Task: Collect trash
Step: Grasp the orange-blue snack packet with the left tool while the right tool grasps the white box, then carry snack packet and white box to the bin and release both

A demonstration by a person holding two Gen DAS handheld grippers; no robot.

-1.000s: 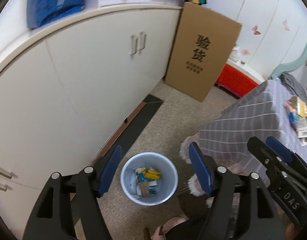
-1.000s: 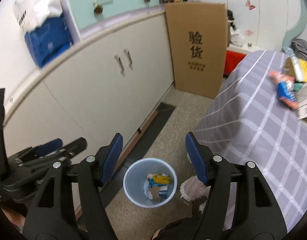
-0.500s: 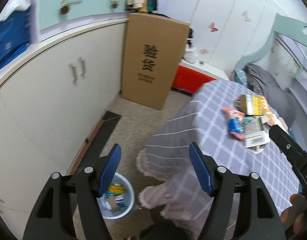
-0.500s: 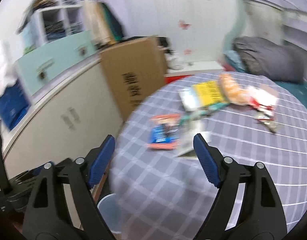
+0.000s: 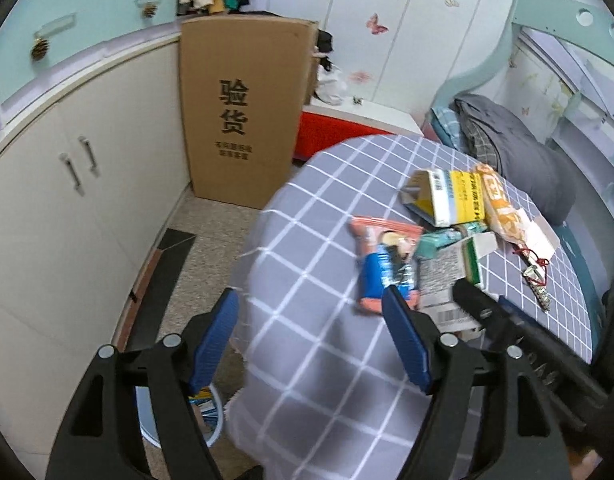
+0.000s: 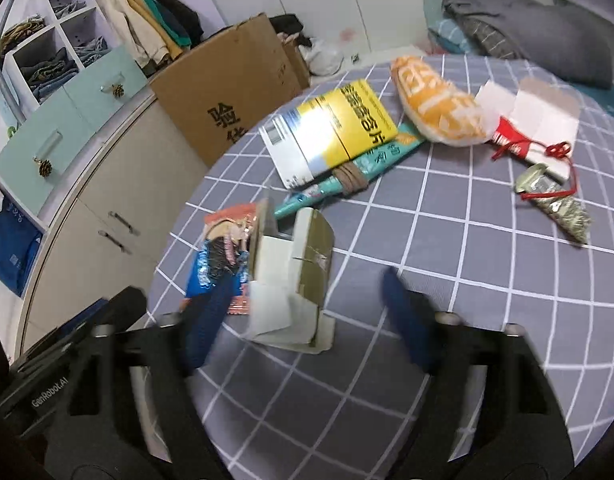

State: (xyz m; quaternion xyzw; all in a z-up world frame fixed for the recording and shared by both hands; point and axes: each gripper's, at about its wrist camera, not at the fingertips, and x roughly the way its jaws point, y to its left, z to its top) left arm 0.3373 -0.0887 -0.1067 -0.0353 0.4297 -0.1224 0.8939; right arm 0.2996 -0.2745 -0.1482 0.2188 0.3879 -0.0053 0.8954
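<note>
The nearest piece of trash, an opened small carton (image 6: pixel 293 276), is judged light, hollow and easily crushed. Its loose flaps would bend under pressure, so the firmer olive side walls are the better place to take hold.

The right gripper (image 6: pixel 299 312) has its jaws closing. The carton lies just ahead of the fingertips and toward the left finger, with no pad pressing on it yet.

The left gripper (image 5: pixel 311 340) has its jaws opening with nothing between them. A blue and orange snack wrapper (image 5: pixel 381 268) lies just beyond its right fingertip. This is thin film, probably slippery, best pinched at a crimped end.

The carton is off-white inside, olive outside, and torn open toward the fingers. All of it sits on the checked tablecloth (image 6: pixel 447 264). The waste bin (image 5: pixel 175 416) shows partly below the left finger.
</note>
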